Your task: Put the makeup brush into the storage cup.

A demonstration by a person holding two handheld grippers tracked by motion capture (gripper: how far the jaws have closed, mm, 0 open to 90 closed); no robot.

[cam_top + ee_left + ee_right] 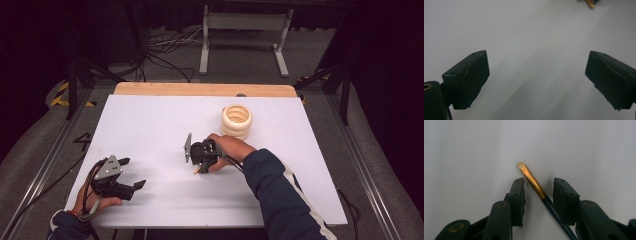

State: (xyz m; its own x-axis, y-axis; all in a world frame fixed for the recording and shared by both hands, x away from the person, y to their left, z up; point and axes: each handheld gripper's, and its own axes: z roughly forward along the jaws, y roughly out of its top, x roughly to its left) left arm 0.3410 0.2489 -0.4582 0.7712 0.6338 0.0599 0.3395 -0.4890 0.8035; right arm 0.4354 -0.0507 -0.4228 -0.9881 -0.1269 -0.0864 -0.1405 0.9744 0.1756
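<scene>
A small brush [532,180] with a pale tip, a gold ferrule and a dark blue handle lies on the white table top [150,125]. My right gripper [539,182] points down over it near the table's middle, one jaw on each side of the ferrule. A gap shows at both pads [518,195], so the jaws are open around the brush. In the high view the right gripper [198,165] sits under a hand, and the brush's tip [196,171] peeks out below. My left gripper [134,173] rests at the front left, open wide with nothing between its pads [467,80]. The brush tip [590,3] shows far off.
A cream ribbed round holder [236,121] stands upright behind the right hand, toward the back right. A wooden strip [200,89] runs along the table's far edge. Beyond it are floor cables and a metal stand [245,30].
</scene>
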